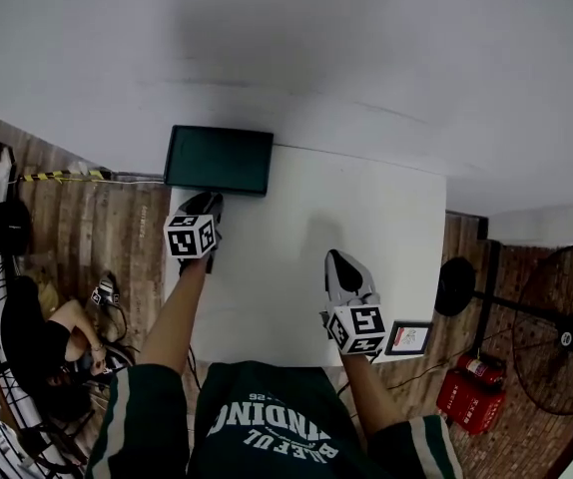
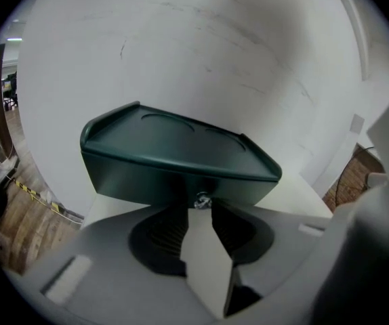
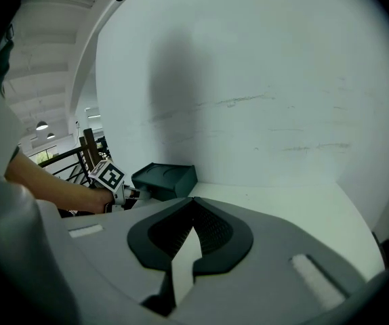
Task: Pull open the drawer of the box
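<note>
A dark green box stands at the table's far left corner, against the wall. Its front carries a small metal knob, and the drawer front looks flush with the box. My left gripper is right in front of the box. In the left gripper view that gripper is open, with the knob just at its tips and the pads not pressing on it. My right gripper hovers over the table's near right part, away from the box. Its tips meet, shut on nothing.
A small framed picture lies at the table's near right edge. A white wall rises behind the box. On the wooden floor a person sits at the left, and a fan and red extinguishers stand at the right.
</note>
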{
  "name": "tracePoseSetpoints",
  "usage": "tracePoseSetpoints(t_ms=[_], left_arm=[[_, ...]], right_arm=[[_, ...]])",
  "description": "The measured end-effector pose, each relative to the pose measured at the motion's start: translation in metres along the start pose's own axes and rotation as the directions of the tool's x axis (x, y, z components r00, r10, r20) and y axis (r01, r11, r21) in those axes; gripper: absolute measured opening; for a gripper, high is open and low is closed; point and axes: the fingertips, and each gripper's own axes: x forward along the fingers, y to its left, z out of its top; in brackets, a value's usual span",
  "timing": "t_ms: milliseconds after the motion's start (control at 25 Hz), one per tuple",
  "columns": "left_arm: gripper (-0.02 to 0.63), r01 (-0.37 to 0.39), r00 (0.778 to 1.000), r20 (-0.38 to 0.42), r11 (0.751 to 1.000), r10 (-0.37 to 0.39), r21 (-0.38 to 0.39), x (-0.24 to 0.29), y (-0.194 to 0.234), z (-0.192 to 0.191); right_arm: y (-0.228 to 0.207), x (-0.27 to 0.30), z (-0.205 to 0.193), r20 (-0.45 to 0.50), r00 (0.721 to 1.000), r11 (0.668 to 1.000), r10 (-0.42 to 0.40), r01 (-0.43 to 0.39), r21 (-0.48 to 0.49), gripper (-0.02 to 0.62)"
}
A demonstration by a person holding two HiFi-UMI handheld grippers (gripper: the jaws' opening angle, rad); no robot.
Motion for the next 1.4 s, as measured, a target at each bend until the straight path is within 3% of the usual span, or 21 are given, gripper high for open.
tracePoseSetpoints(t_ms=[120,600,1400], left_arm=[[0.124,0.008,1.0,-0.001,1.0,-0.008,-0.018,0.002,-0.002,0.0],[0.123,0.013,1.0,-0.01,0.999,-0.013,-0.044,-0.004,-0.006,-0.01],[0.123,-0.012,0.999,-0.052,0.997,0.009,-0.07,-0.047,-0.016,-0.068]], right_arm=[[-0.004,-0.004,-0.001,-0.002,1.0,1.0,-0.014,0.014,0.005,0.002],[-0.001,-0.011,-0.008,-0.009,1.0,1.0,-0.006,0.006,0.01,0.002],[0.007,-0.029,-0.013,0.009,1.0,1.0,0.02,-0.02,0.0,0.002]])
